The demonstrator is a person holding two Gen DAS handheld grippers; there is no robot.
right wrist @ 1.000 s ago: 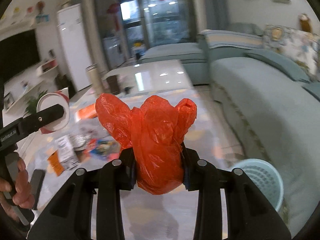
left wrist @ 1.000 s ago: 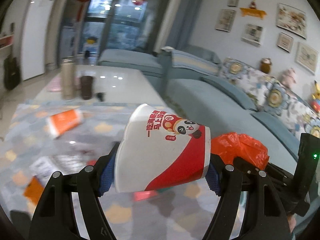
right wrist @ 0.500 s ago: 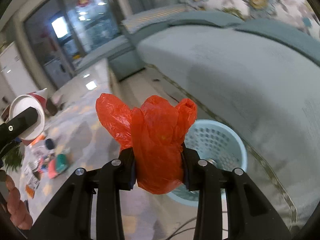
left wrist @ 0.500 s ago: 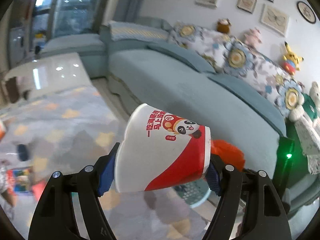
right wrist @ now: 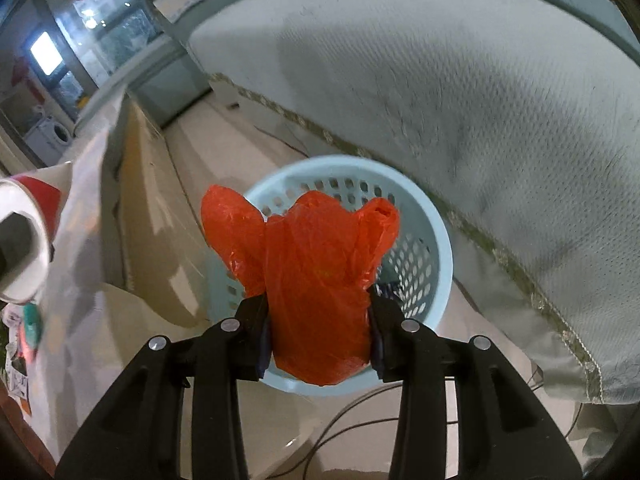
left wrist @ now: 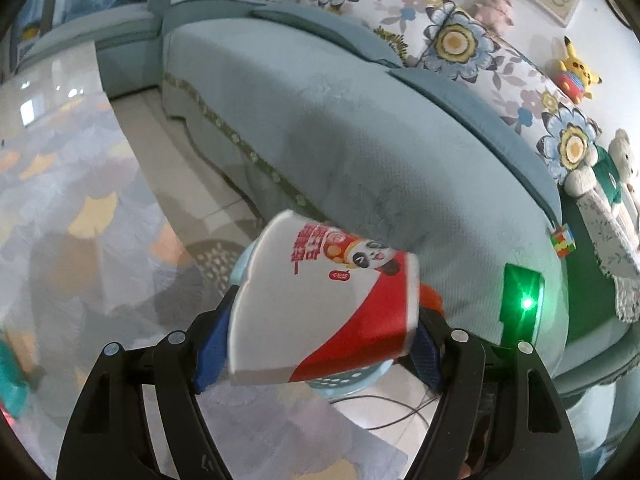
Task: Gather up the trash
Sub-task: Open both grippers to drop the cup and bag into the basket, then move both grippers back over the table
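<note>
Now the right gripper (right wrist: 320, 336) has its fingers pinching a crumpled orange plastic bag (right wrist: 316, 280) directly above the pale blue perforated basket (right wrist: 436, 240) on the floor beside the sofa (right wrist: 460, 92). The left gripper (left wrist: 320, 344) squeezes a red-and-white paper cup (left wrist: 324, 304) sideways, near that basket. Best to lower the bag inside the rim before letting go, then bring the cup over the opening.
</note>
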